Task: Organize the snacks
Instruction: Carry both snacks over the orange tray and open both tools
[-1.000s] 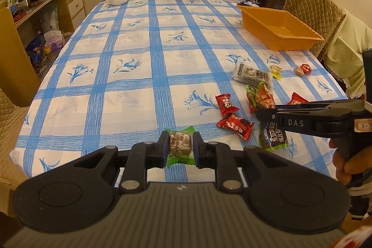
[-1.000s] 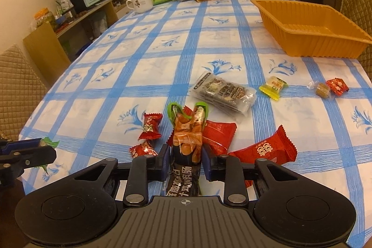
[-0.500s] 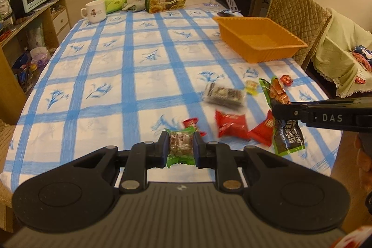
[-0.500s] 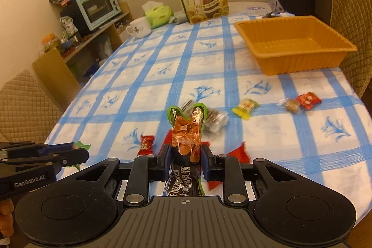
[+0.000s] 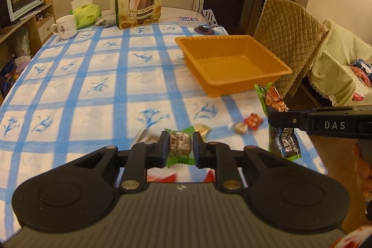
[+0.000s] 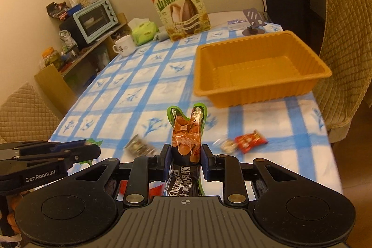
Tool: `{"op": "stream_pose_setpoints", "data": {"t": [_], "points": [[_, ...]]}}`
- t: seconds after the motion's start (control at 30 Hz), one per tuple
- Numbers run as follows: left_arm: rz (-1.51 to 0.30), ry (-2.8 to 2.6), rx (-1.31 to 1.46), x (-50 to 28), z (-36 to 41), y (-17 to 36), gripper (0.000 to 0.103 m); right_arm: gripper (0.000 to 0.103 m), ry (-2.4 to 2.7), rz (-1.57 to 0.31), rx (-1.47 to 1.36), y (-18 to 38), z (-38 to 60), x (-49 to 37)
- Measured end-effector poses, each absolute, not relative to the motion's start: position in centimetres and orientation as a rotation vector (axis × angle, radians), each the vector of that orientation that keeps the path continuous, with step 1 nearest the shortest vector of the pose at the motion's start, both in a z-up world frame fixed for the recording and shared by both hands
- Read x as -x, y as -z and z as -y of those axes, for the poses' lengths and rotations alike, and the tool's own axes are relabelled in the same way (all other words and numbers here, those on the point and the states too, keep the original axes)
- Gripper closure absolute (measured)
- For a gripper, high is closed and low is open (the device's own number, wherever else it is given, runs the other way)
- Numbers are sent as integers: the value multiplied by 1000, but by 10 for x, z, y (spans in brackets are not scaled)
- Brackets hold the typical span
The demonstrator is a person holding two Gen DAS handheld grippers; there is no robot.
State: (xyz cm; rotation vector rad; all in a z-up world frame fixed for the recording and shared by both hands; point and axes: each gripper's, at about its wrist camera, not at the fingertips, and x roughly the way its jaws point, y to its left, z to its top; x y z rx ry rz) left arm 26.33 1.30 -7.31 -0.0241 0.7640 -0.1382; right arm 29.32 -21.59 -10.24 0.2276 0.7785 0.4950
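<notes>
Left wrist: green candy [image 5: 180, 143] clamped in left tool [image 5: 179, 147], above table [image 5: 97, 85].

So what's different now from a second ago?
Both hand-held grippers carried their snacks up off the table and toward the orange tray, which now looks closer. The left hand-held gripper stays shut on the green-wrapped candy, the right hand-held gripper on the sausage pack. The tray itself and the loose snacks stayed put.

Bare tablecloth [image 5: 97, 76] is lying open left of the orange tray [image 5: 232, 66]; loose wrapped sweets [image 6: 250, 142] are cluttering the near approach before it.
</notes>
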Motion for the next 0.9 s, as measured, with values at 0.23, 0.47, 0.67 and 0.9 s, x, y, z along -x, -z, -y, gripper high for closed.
{"op": "stream_pose_setpoints", "data": {"t": [0.23,0.47,0.67,0.9], "points": [[-750,99,34,-324,56,65,84,76,-528,-761,-214,93,284,-367],[-731,53,21,-386,103,61,84,76,-548,-745,-221,90,324,-434],[-736,5,36,-430,120,62,84,76,-582,-753,-222,95,335,-482],[-755,-40,42,-461,126,70,84,76,-607,-778,-134,115,324,-523]]}}
